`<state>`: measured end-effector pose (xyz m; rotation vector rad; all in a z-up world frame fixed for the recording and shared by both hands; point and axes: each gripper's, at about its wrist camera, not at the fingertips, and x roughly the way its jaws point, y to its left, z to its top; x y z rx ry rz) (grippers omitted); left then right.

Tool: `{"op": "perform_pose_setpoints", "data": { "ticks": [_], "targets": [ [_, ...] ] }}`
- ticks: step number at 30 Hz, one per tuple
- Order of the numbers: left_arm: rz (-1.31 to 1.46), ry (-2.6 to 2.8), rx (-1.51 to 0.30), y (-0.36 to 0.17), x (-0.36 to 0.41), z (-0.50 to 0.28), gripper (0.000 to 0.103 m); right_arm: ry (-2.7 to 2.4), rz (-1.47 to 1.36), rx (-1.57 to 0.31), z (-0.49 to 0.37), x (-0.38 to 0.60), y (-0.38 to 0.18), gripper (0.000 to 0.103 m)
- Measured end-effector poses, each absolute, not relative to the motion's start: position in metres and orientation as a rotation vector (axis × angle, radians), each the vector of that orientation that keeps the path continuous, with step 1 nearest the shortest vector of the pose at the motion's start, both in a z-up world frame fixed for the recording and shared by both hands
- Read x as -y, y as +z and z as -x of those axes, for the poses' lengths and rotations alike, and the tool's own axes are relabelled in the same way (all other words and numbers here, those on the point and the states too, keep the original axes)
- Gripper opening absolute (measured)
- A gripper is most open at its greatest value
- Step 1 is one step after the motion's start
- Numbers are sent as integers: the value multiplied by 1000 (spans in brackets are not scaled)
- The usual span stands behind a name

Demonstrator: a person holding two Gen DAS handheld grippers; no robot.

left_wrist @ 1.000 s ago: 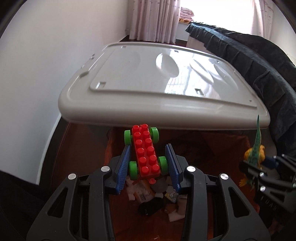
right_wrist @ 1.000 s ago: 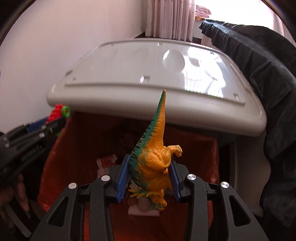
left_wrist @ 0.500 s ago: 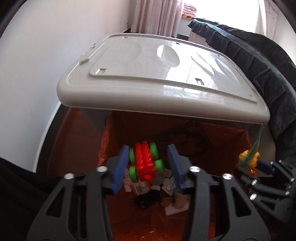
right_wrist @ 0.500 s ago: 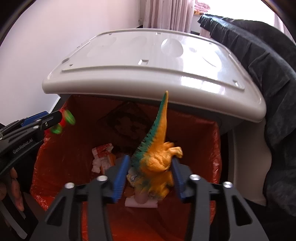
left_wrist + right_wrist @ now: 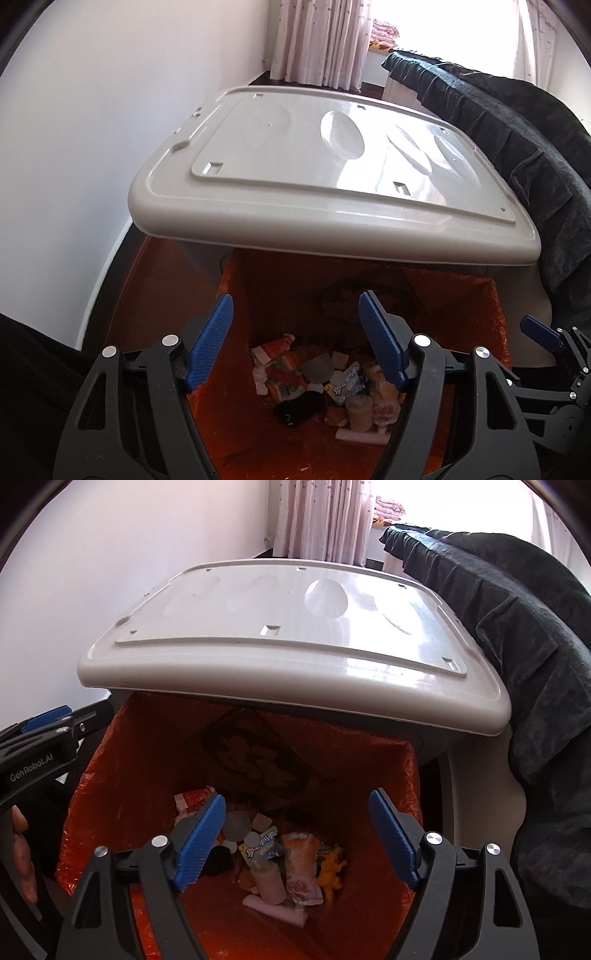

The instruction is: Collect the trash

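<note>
Two claws hang over the open bin, both pointing down into it. Left claw [image 5: 295, 339]: jaws spread wide, have just been opening, nothing between the blue pads [image 5: 210, 343]. Right claw [image 5: 312, 842]: jaws likewise wide, just been opening, nothing held.

Bin [image 5: 476, 775] is grey, lined with an orange bag [image 5: 122, 760]; its grey lid [image 5: 325, 173] stands tilted up at the far edge. Trash [image 5: 325, 380] lies in a heap at the bag's bottom, well below both claws and directly in line with the gap of each: wrappers, paper scraps, a dark sock-like lump, a pale roll. Yellow dinosaur [image 5: 332, 871] lies on the heap toward the right side, blurred, beside an orange-and-white wrapper, below the right claw's gap. Red block car cannot be made out for certain among the scraps.

Left claw shows at the bin's left rim in the right wrist view, fingers [image 5: 22, 860] of a hand below it. Dark cloth [image 5: 517, 155] drapes over furniture to the right of the bin.
</note>
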<state>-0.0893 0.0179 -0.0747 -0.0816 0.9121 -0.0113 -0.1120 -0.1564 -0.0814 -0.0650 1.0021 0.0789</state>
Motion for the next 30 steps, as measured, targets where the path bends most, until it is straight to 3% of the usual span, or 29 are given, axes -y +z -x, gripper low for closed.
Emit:
{"op": "perform_pose_setpoints", "data": {
  "ticks": [18, 21, 30],
  "targets": [
    [35, 2, -796, -39, -13, 83, 70, 52, -18, -904, 99, 175, -44, 81],
    [20, 23, -770, -32, -13, 80, 81, 51, -12, -877, 96, 175, -34, 81],
    [14, 23, -722, -15, -16, 72, 87, 48, 65, -808, 92, 168, -15, 82]
  ]
}}
